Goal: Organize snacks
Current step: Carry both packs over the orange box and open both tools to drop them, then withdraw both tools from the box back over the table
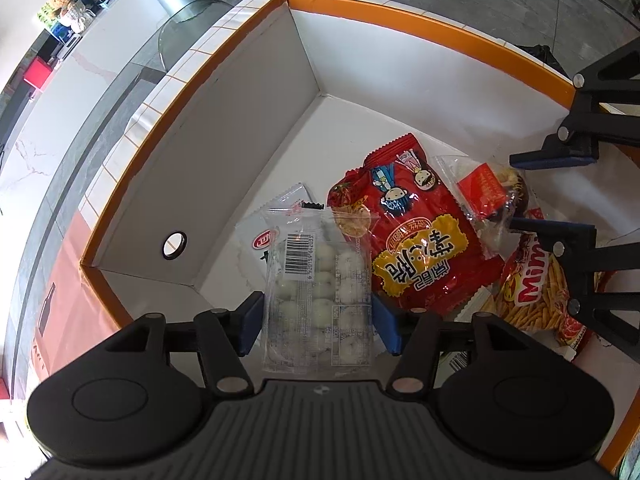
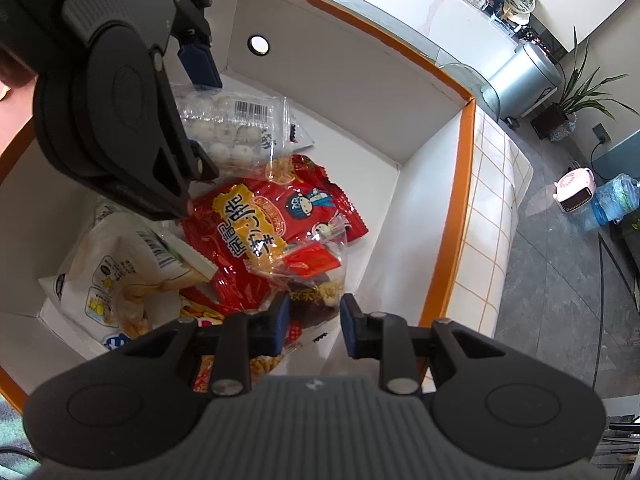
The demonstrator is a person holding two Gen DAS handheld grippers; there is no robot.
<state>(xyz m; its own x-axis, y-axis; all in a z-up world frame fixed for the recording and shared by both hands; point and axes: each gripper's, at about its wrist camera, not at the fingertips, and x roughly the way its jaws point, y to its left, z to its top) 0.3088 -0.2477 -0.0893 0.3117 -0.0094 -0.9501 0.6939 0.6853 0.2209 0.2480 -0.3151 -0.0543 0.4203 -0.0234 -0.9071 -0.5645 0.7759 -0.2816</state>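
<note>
Left gripper (image 1: pixel 318 322) fingers spread either side of clear pack of white balls (image 1: pixel 320 280) in orange-rimmed box (image 1: pixel 400 12), not visibly clamping; right gripper (image 2: pixel 314 322) fingers apart over clear wrapped snack (image 2: pixel 308 268) lying on red bag (image 2: pixel 256 232)

sitting on a white surface gridded with thin orange lines (image 1: pixel 132 136): 1 white box with an orange rim (image 1: pixel 400 12), a round hole (image 1: pixel 174 244) showing in 1 side wall. lying on the box floor and overlapping: a clear pack of white balls (image 1: pixel 320 280), partly covering a flat white packet (image 1: pixel 264 236); a red bag with yellow lettering (image 1: pixel 416 240) just beside it; a clear wrapper with a red label (image 1: pixel 480 196) resting on the red bag's edge; a bag of printed sticks (image 1: pixel 532 292); a pale cream bag (image 2: pixel 112 272) against a near wall.
</note>
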